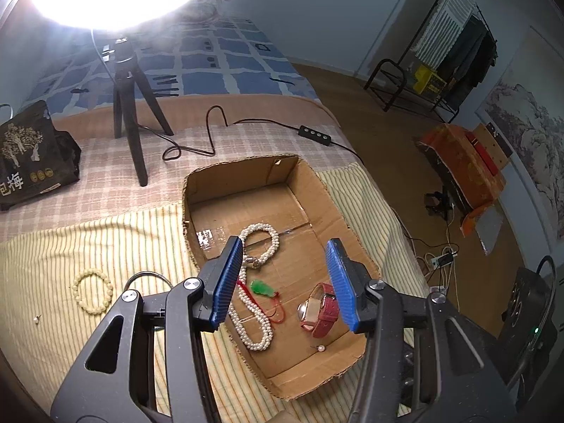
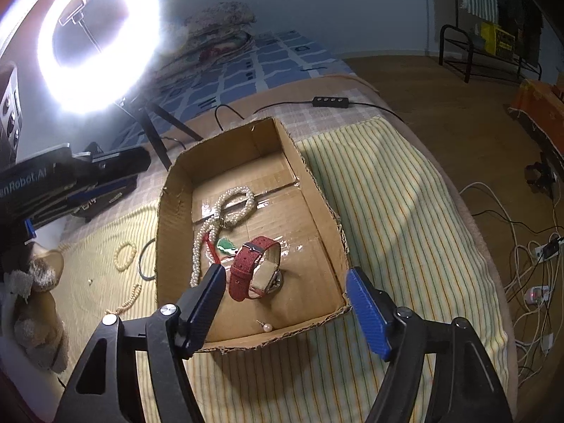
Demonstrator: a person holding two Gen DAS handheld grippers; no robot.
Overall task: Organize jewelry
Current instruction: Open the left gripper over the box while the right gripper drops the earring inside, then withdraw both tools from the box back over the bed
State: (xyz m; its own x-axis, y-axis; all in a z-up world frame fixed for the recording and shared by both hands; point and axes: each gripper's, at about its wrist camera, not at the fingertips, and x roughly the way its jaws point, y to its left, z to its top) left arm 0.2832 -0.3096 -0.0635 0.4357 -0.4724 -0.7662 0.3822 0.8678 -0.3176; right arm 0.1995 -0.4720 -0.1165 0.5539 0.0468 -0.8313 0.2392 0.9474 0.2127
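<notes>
With necklace [image 1: 259, 303], pendant [image 1: 261, 287], watch [image 2: 259, 273] and earring [image 2: 267, 326] already in the box [image 1: 349, 232], both claws, left [image 1: 283, 282] and right [image 2: 289, 312], hang released above it, so next comes fetching the bracelet [image 1: 92, 292] left of the box.

I see a glaring ring light [image 2: 98, 38] at eleven o'clock on its black tripod [image 1: 128, 105], whose cable runs to an inline controller [image 1: 314, 132] at one o'clock. A black snack bag [image 1: 33, 157] lies at nine o'clock on the bed. A clothes rack [image 1: 458, 38] stands at two o'clock.
</notes>
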